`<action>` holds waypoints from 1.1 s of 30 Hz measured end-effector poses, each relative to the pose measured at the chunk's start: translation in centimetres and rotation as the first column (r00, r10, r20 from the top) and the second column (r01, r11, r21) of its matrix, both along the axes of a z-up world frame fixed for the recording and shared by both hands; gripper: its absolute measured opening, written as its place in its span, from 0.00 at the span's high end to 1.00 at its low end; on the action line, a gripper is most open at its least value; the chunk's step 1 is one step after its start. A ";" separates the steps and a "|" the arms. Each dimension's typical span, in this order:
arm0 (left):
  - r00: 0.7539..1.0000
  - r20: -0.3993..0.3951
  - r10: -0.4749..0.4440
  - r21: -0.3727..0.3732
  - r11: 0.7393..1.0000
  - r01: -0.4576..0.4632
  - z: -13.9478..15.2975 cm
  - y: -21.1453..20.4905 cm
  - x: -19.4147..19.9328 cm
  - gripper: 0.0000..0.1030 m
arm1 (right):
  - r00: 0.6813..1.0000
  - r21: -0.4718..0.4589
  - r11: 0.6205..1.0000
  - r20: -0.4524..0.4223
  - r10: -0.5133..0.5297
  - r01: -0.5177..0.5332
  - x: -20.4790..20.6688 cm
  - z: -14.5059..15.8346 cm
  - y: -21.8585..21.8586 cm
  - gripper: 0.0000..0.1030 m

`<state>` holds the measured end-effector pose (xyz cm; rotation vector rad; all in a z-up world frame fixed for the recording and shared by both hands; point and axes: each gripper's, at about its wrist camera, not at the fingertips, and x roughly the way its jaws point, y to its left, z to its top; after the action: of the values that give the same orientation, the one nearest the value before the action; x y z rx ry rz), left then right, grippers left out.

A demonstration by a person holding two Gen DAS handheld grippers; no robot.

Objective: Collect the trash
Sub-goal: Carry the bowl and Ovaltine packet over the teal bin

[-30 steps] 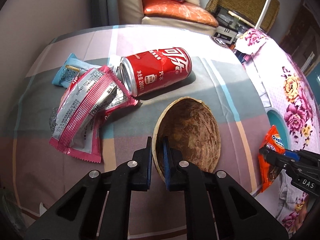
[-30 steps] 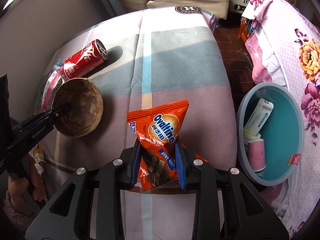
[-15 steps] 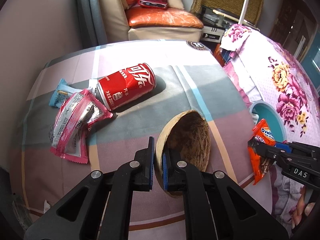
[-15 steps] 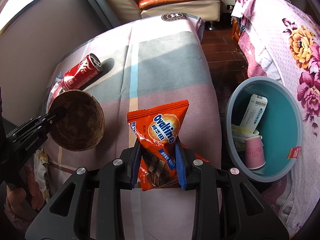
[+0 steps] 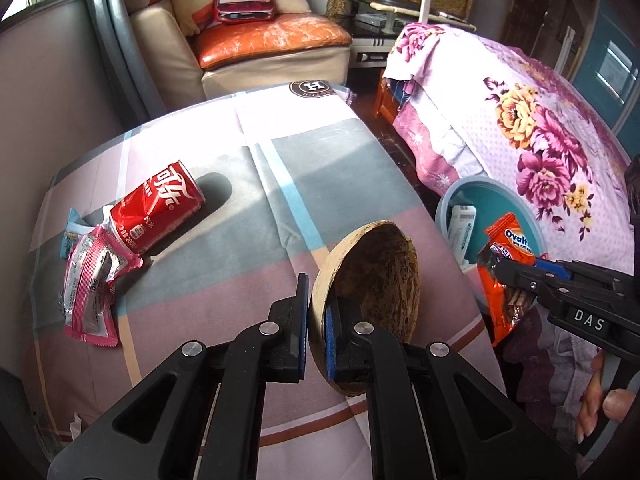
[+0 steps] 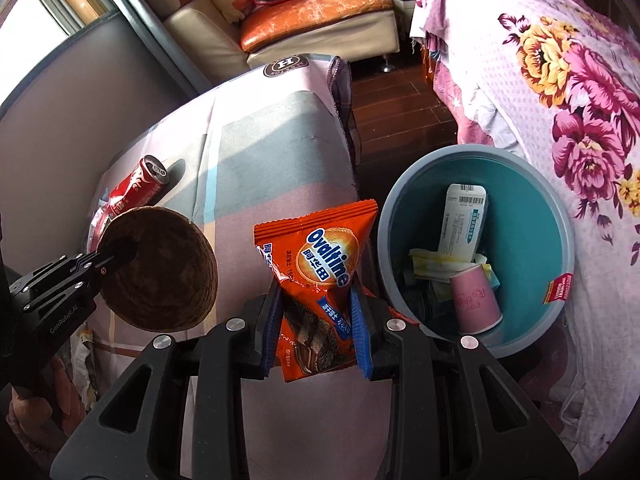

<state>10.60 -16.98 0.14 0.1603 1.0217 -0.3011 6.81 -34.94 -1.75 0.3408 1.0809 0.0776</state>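
My left gripper [image 5: 317, 332] is shut on the rim of a brown coconut-shell bowl [image 5: 380, 280], held tilted above the table's right part; the same bowl [image 6: 160, 268] shows at the left of the right wrist view. My right gripper [image 6: 316, 332] is shut on an orange Ovaltine snack packet [image 6: 320, 272], held just left of a teal bin [image 6: 532, 216] on the floor. The packet [image 5: 506, 264] also hangs in front of the bin [image 5: 476, 192] in the left wrist view. A red soda can [image 5: 158, 210] and a pink wrapper [image 5: 90, 280] lie on the table's left.
The bin holds a pink paper cup [image 6: 474, 302], a white tube box [image 6: 464, 220] and crumpled paper. A bed with a floral cover [image 6: 560, 80] stands right of the bin. A sofa [image 5: 260, 48] is behind the cloth-covered table [image 5: 320, 152]. A blue wrapper [image 5: 72, 236] lies under the pink one.
Both grippers have moved to the right with their loads. The bowl now hangs near the table's right edge and the packet has come beside the bin, which shows fuller in view.
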 end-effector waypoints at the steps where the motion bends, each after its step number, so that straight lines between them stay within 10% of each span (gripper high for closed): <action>1: 1.000 0.001 -0.014 0.001 1.000 0.014 0.1 -0.8 0.0 0.93 | 1.000 -0.001 1.000 0.006 -0.013 0.013 -0.2 0.1 -0.7 0.72; 14: 0.983 -0.011 -0.184 0.009 0.983 0.184 -0.2 -11.5 0.4 0.93 | 0.978 -0.006 0.979 0.044 -0.204 0.205 -2.4 0.9 -10.5 0.72; 33: 0.953 -0.106 -0.284 0.021 0.957 0.288 -4.9 -18.3 1.5 0.92 | 0.965 -0.064 0.963 -0.013 -0.262 0.261 -1.9 -1.6 -13.6 0.72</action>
<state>12.07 -35.26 -4.77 0.3302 1.1067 -0.5599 4.95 -48.52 -3.38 0.4269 1.0488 -0.1955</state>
